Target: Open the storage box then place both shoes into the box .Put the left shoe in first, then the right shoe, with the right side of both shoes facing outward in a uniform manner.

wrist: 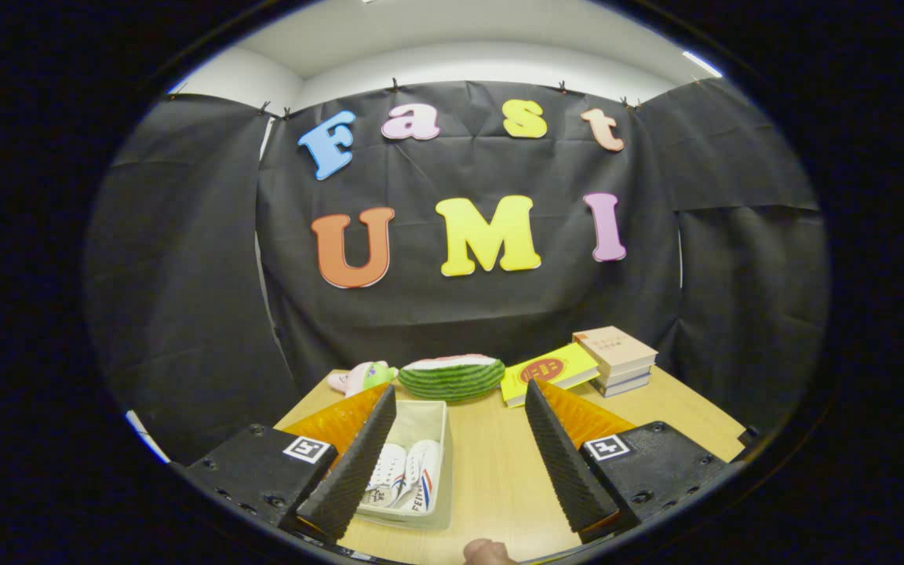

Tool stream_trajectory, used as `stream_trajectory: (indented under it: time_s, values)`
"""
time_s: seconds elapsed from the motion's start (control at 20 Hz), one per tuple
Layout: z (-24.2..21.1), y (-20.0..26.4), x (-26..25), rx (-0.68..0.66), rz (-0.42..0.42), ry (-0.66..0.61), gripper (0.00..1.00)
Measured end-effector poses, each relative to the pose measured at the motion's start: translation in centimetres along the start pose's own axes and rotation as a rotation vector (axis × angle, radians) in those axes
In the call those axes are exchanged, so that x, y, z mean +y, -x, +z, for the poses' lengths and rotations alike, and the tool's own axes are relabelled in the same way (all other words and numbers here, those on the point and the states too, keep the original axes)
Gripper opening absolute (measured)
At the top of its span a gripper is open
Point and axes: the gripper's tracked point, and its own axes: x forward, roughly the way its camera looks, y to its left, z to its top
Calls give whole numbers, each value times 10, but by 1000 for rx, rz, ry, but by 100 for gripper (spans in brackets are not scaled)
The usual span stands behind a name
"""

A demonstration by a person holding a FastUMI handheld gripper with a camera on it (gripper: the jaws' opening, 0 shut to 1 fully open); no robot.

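Gripper [460, 455]: fingers spread wide, holding nothing, raised above the table [499, 479] and pointing toward the far wall. Box [442, 455]: open, pale fabric, on the near left part of the table, partly hidden behind the left finger [350, 463]. Shoes [409, 475]: two white ones with red and blue stripes, lying side by side inside the box, touching or nearly so; which is left and which right cannot be told. Watermelon cushion [452, 377]: green-striped, at the far edge of the table, beyond the box. Pink and green plush toy [362, 377]: just left of the cushion. Yellow book [550, 370]: flat, right of the cushion. Stack of books [615, 359]: pale covers, just right of the yellow book, at the far right. Fingertip [487, 552]: a person's, at the near edge between the fingers.
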Motion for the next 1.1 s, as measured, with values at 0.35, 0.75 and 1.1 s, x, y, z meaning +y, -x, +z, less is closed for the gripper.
stream_trajectory:
  time_s: [0.35,0.75,1.1]
  values:
    - [44,63,-9,-140,-20,57,100]
    - [44,117,-18,-146,-13,136,100]
    - [36,128,-30,-144,-4,129,100]
